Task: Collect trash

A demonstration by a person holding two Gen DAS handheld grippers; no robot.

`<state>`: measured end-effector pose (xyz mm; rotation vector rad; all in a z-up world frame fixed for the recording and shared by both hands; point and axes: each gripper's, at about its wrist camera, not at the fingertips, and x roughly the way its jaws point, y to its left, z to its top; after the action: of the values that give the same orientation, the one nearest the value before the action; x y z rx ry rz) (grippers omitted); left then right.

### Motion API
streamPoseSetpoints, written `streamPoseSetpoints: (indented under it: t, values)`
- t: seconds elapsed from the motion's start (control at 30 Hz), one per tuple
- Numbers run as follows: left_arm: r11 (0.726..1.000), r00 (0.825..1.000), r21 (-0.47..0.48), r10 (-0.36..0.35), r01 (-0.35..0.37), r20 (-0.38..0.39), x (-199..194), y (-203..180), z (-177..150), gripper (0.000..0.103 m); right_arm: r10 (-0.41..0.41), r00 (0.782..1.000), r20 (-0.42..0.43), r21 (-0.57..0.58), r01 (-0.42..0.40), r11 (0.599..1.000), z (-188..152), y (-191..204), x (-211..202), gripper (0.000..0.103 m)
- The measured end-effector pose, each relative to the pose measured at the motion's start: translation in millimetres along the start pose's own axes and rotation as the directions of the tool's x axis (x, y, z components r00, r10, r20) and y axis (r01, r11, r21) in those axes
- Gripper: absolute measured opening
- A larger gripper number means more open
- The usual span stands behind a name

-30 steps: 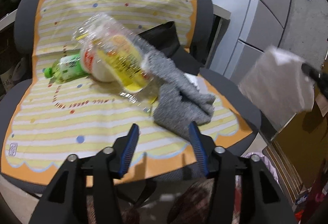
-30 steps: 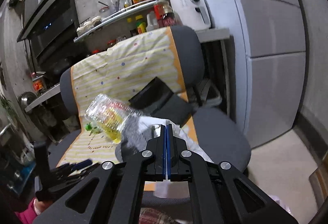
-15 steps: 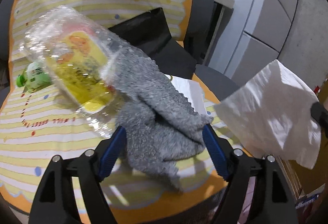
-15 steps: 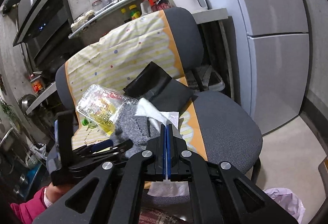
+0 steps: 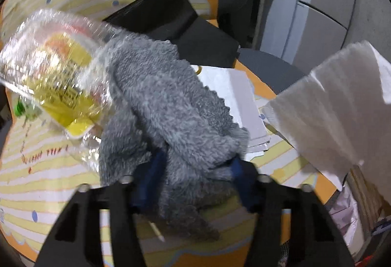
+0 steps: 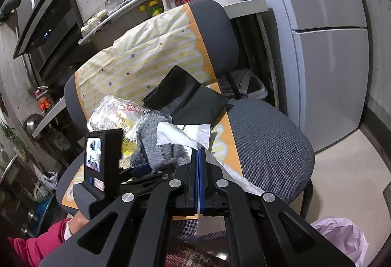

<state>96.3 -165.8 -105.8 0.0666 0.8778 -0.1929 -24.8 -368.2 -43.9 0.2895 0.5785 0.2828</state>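
Observation:
A fluffy grey cloth [image 5: 166,105] lies bunched on the chair's striped cover [image 5: 48,183]. My left gripper [image 5: 194,169] has it between its blue pads, which press into it from both sides. A crumpled clear bottle with a yellow label [image 5: 48,66] leans against the cloth's left side. My right gripper [image 6: 198,152] is shut on a white paper tissue [image 6: 176,135], which hangs at the right of the left wrist view [image 5: 330,108], above the seat's edge. A white flat packet [image 5: 232,88] lies under the cloth.
A black pouch [image 5: 171,15] rests against the chair back. A green item [image 5: 19,105] peeks from behind the bottle. A thin stick [image 5: 155,230] lies on the cover. A pale plastic bag [image 6: 342,237] sits on the floor by the fridge [image 6: 330,47]. A red sleeve [image 6: 36,242] shows at lower left.
My left gripper moved forward onto the grey cloth and its fingers narrowed around it. The right gripper stayed shut on the tissue and came closer to the chair.

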Motion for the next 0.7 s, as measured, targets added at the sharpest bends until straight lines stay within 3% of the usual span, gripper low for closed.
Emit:
streamPoseSetpoints:
  t: [0.03, 0.13, 0.27, 0.3, 0.4, 0.53, 0.7]
  values:
    - [1.0, 1.0, -0.015, -0.024, 0.024, 0.01, -5, 4, 0, 0.026, -0.004, 1.0, 0.004, -0.005, 0.004, 1.0, 0, 1, -1, 0.001]
    - [0.996, 0.993, -0.033, -0.08, 0.083, 0.084, -32, 14, 2, 0.014, -0.018, 1.0, 0.018, -0.018, 0.019, 1.0, 2, 1, -4, 0.001]
    - [0.987, 0.964, -0.021, -0.154, 0.162, 0.216, -83, 27, 9, 0.013, -0.049, 0.998, 0.042, -0.026, 0.05, 0.998, 7, -1, -6, 0.001]
    - [0.982, 0.949, -0.023, -0.173, 0.186, 0.265, -105, 34, 12, 0.013, -0.054, 0.997, 0.046, -0.025, 0.055, 0.998, 9, -2, -7, 0.001]
    - [0.98, 0.927, -0.038, -0.171, 0.194, 0.334, -144, 50, 16, 0.013, -0.054, 0.996, 0.064, -0.007, 0.054, 0.999, 12, -2, -14, 0.001]
    - [0.983, 0.921, -0.032, -0.157, 0.18, 0.357, -174, 57, 8, 0.013, -0.06, 0.994, 0.089, -0.007, 0.061, 0.998, 14, 2, -27, 0.001]
    - [0.981, 0.915, -0.013, -0.178, 0.196, 0.363, -179, 45, -14, 0.013, -0.093, 0.99, 0.102, -0.007, 0.094, 0.996, 13, 7, -49, 0.001]
